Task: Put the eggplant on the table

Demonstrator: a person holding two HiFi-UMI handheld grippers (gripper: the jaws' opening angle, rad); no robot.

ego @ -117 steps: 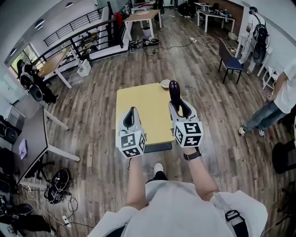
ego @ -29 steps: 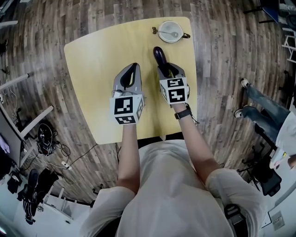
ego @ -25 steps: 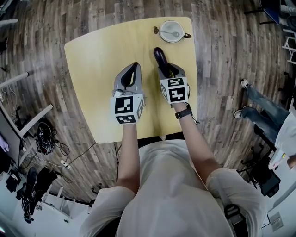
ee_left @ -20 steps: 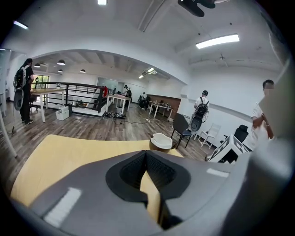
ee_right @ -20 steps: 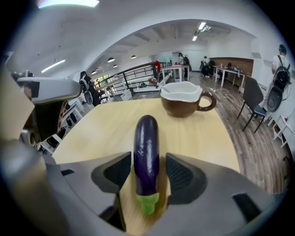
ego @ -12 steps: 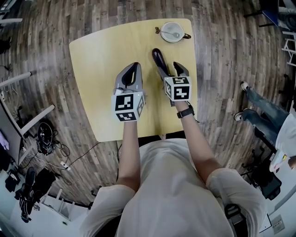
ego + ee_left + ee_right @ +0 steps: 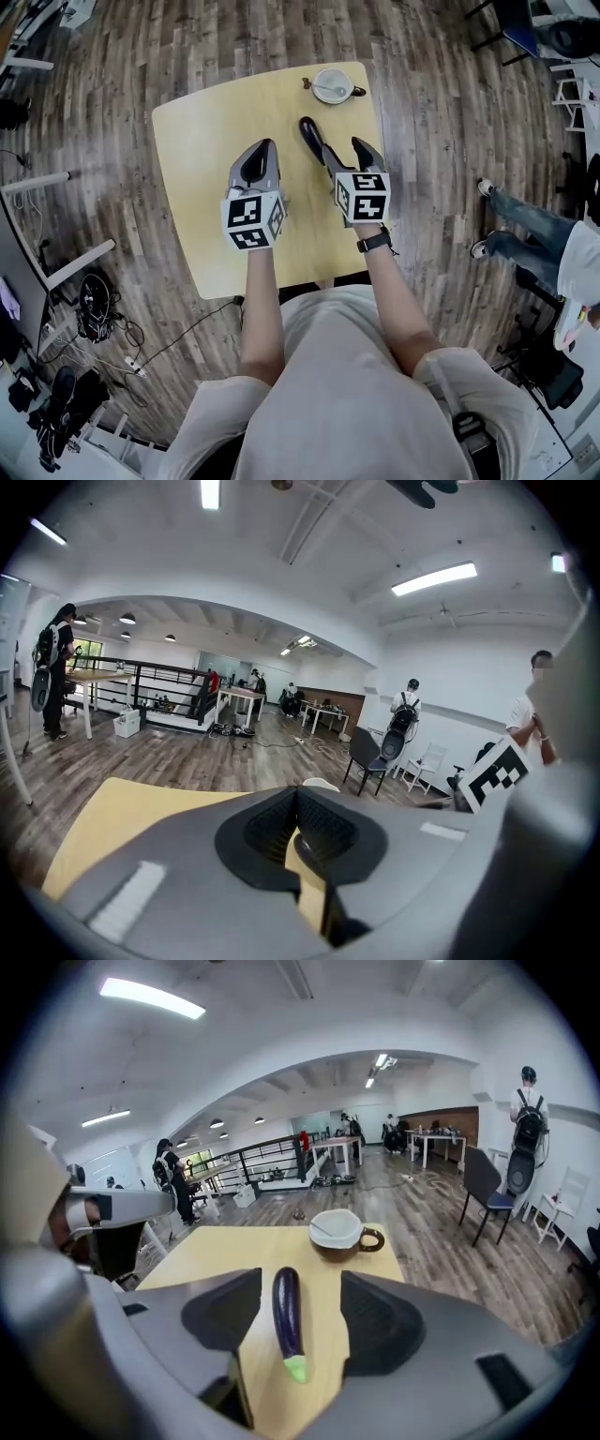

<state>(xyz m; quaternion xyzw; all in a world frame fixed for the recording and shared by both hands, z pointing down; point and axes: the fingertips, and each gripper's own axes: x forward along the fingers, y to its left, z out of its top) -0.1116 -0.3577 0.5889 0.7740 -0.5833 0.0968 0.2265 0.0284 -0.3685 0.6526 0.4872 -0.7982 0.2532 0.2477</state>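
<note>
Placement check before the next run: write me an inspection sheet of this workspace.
Surface: yellow table, only two things on it.
Job's things: eggplant lies flat on the table, green stem end toward the person.
Clutter: cup with a spoon in it, near the far edge, apart from the eggplant.
Grippers: left gripper jaws together, nothing between them; right gripper jaws apart on either side of the eggplant, not touching it.
Cables: loose cables on the floor left of the table; none on the table.
Surroundings: wooden floor; a bystander stands off to the right.
</note>
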